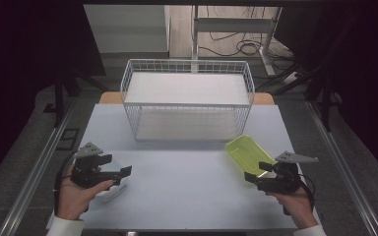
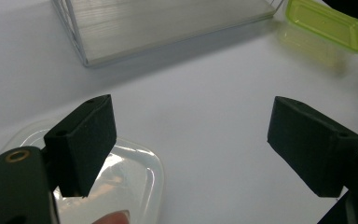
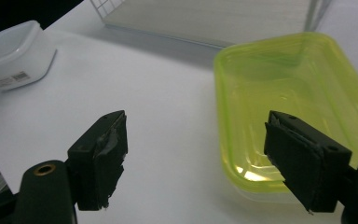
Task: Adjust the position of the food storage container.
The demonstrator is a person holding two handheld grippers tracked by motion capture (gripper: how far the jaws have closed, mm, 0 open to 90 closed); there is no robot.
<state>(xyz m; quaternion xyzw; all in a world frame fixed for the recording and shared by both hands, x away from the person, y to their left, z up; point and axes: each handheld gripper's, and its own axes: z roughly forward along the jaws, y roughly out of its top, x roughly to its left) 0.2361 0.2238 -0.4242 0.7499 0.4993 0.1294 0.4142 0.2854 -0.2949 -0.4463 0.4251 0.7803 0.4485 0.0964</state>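
Now we hold two tongs over the table [image 1: 187,167], each beside a box.

Our left gripper [image 2: 191,144] has its jaws spread wide, and the clear box [image 2: 126,172] lies under one jaw; we think they are not touching, but it is hard to see. Our right gripper [image 3: 196,158] is spread wide too, with one jaw over the near edge of the green box [image 3: 298,93]. Behind both stands the wire basket [image 1: 187,66].
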